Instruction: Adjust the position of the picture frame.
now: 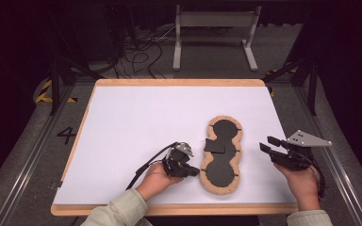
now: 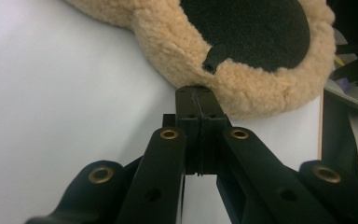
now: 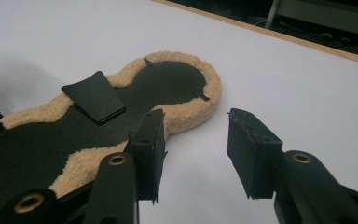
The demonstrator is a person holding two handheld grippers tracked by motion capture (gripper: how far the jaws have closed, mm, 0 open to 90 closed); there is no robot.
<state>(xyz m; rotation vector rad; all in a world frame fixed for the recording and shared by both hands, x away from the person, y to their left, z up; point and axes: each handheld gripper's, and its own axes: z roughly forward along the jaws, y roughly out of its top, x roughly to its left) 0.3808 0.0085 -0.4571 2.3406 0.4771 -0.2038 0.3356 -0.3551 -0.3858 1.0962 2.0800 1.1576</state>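
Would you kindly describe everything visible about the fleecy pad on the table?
The fleecy pad is figure-eight shaped: a tan fleece border around two round black fabric panels. A black flap lies across its narrow waist, and small black tabs dot the rim. It lies flat on the white table. The shut left gripper meets its near edge.

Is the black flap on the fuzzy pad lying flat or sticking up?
Sticking up. On the fleece pad, the black flap tilts up off the dark surface at its far edge in the right gripper view.
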